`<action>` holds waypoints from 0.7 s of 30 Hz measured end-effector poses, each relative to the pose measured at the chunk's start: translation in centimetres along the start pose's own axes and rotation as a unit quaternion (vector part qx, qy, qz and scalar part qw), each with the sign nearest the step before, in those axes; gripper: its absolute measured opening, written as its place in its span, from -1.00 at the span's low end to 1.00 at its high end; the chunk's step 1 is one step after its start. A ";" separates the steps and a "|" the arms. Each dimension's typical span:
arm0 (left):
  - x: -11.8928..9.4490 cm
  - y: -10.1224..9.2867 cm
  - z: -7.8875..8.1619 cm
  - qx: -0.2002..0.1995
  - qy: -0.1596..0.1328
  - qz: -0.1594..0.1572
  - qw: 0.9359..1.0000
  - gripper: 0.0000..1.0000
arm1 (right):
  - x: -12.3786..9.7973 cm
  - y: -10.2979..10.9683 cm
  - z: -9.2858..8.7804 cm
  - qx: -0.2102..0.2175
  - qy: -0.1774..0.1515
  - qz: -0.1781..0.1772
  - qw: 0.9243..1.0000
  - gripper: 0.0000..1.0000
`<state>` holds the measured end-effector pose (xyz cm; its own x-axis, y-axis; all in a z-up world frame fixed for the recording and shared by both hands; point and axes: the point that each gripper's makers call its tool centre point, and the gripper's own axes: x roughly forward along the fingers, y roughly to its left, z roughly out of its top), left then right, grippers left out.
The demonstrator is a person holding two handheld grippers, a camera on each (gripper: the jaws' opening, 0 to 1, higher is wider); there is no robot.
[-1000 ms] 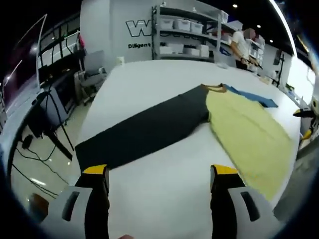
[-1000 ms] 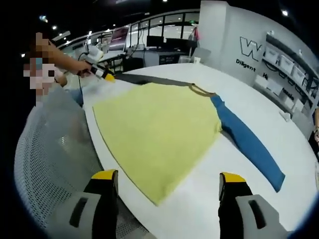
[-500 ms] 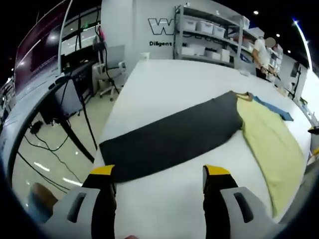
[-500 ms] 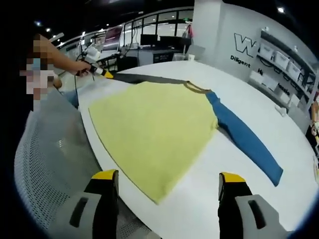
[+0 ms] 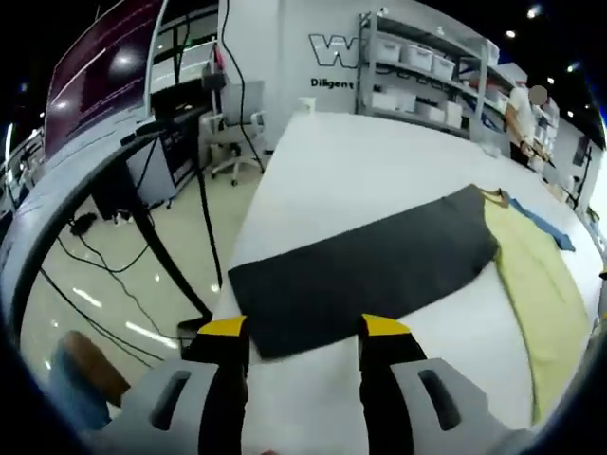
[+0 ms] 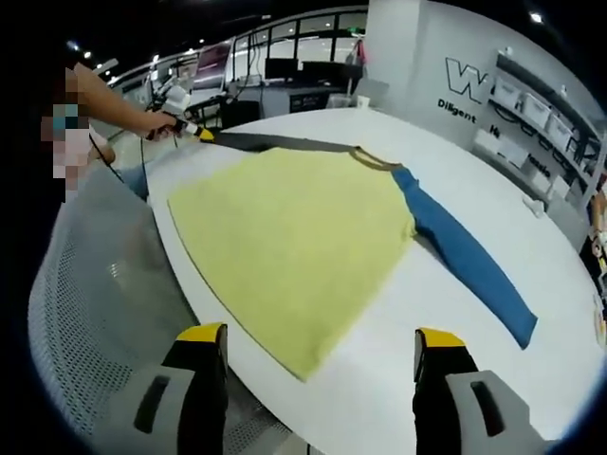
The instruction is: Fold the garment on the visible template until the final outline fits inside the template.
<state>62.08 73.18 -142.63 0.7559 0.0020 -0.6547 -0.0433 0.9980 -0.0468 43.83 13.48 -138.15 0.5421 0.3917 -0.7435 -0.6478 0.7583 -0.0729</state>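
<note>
While hovering with both tongs apart, eyeing limp, soft garment [image 6: 303,242]: gripping dark sleeve [image 5: 360,275] end ahead of left gripper [image 5: 303,330].

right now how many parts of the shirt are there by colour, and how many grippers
yellow body panel: 1
dark grey sleeve: 1
blue sleeve: 1
tan collar: 1
grippers, left gripper and right gripper, both with yellow-tipped fingers: 2
total: 6
</note>
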 end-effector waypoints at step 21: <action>-0.3 -0.7 -0.4 0.069 0.016 -0.011 0.997 -0.88 | -0.4 0.2 -0.4 -0.001 0.015 -0.008 1.000 0.50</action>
<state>61.62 72.44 -142.65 0.7346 -0.0193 -0.6783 0.0648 0.9970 0.0418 43.26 13.21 -138.12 0.5356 0.3639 -0.7621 -0.6407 0.7630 -0.0859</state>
